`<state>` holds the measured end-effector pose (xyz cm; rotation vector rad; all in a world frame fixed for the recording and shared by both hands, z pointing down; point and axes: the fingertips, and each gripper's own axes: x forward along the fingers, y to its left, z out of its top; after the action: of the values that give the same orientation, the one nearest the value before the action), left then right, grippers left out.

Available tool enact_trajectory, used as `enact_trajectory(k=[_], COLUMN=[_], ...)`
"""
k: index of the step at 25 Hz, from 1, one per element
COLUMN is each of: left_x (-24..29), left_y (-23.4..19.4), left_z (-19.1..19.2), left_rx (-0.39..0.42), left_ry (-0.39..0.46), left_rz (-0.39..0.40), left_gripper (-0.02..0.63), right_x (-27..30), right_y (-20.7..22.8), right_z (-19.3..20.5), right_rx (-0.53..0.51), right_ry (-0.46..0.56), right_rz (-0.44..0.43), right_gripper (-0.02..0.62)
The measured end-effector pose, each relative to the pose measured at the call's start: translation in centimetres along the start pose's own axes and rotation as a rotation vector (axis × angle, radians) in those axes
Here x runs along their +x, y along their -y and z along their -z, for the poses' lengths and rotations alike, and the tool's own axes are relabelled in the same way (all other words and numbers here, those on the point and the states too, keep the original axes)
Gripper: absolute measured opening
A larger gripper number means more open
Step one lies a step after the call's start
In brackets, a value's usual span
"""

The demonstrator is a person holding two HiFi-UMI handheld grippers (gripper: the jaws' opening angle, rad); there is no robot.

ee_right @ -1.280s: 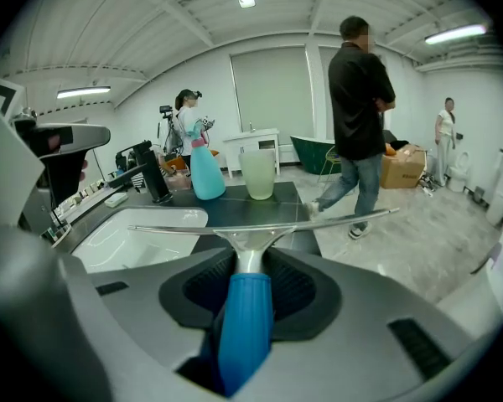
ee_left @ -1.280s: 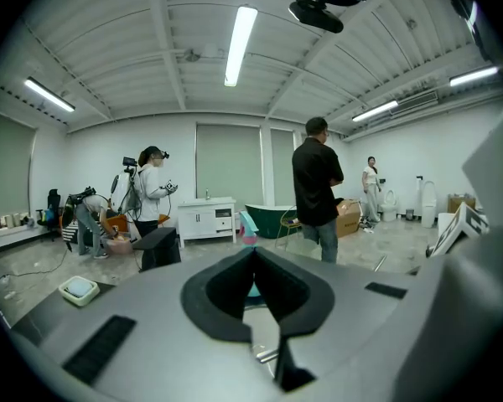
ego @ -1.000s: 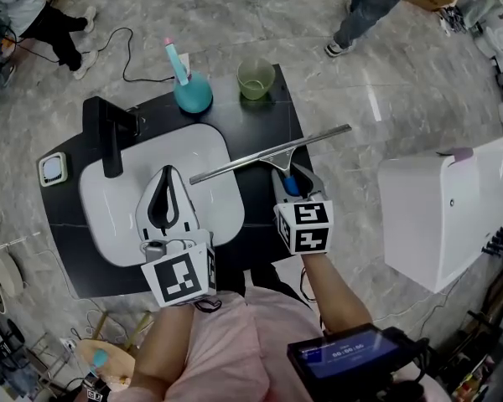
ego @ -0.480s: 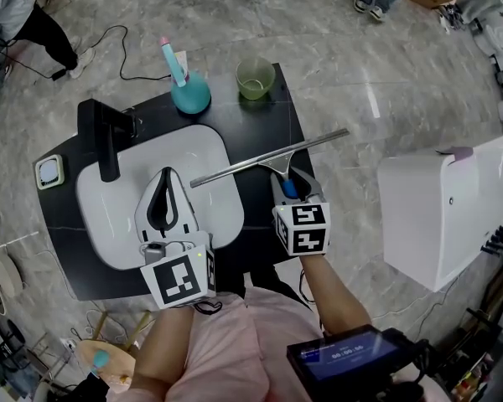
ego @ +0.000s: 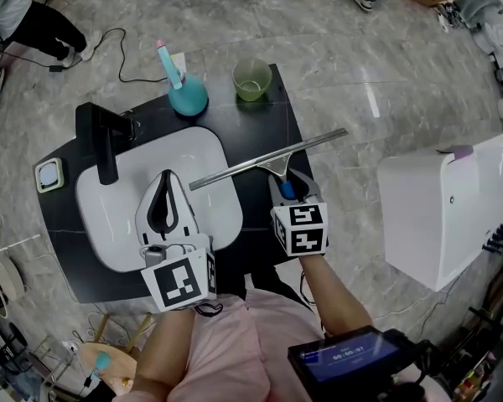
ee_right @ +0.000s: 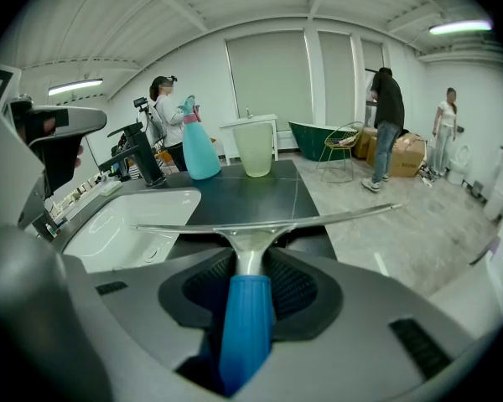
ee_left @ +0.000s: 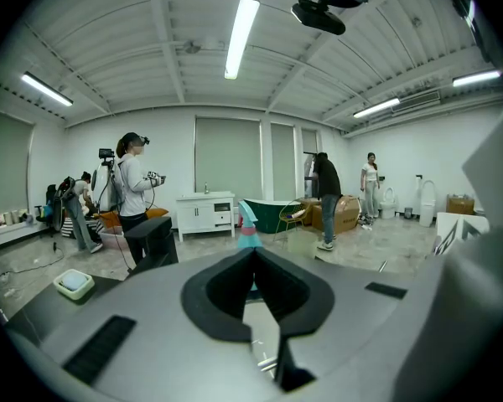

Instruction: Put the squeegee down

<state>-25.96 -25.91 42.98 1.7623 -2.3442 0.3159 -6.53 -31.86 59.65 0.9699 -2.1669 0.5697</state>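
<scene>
**Squeegee held over the counter by its blue handle**

We see the right gripper (ego: 289, 182) pinching the squeegee (ego: 268, 159) by its blue handle. The long blade runs crosswise over the right part of the black counter (ego: 264, 120). Its left end reaches over the right rim of the sink (ego: 92, 224), and its right end juts past the counter's right edge. We cannot tell whether the blade rests on the counter or hangs just above it.

In the right gripper view the handle (ee_right: 245, 325) lies between the two pads, with the metal neck and blade just beyond them. The left gripper (ego: 165, 174) is over the sink, to the left, its jaws pressed together on nothing. A spray bottle (ego: 187, 95) and a cup (ego: 251, 79) stand at the far edge, well apart from the blade.

We judge the squeegee to be light and stiff, with a metal channel carrying a softer rubber edge. The handle looks smooth and may twist in the pads, since the long blade acts as a lever. The best hold is on the handle, close to the neck. With one end overhanging the counter, it could tip off, so we would lay it down further left.
</scene>
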Motion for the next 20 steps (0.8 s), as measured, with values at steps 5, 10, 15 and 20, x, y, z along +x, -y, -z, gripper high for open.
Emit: enact_trajectory(k=[5,10,15,20], left_x=[-0.5,-1.1,-2.7,-5.5], left_y=[0.3,0.4,1.7,4.1], left_z=[-0.4,-1.5,-4.1,-8.1], left_rx=[0.003,0.007,0.012,0.027], left_ry=[0.011,0.042,0.105,0.196], left_rz=[0.003,0.001,0.013,0.035], left_gripper=[0.009,0.009,0.009,0.009], right_x=[0.0,-0.9,-4.5,-11.0], right_y=[-0.3,-0.5,-1.0,-1.7], right_z=[0.1,-0.9,-4.5,-9.7], right_rx=[0.004,-0.002,-0.011,-0.039], right_ry=[-0.007,0.030,0.149,0.339], right_rz=[-0.025,-0.023,-0.037,-0.056], right_gripper=[0.181,0.190,0.183,0.146])
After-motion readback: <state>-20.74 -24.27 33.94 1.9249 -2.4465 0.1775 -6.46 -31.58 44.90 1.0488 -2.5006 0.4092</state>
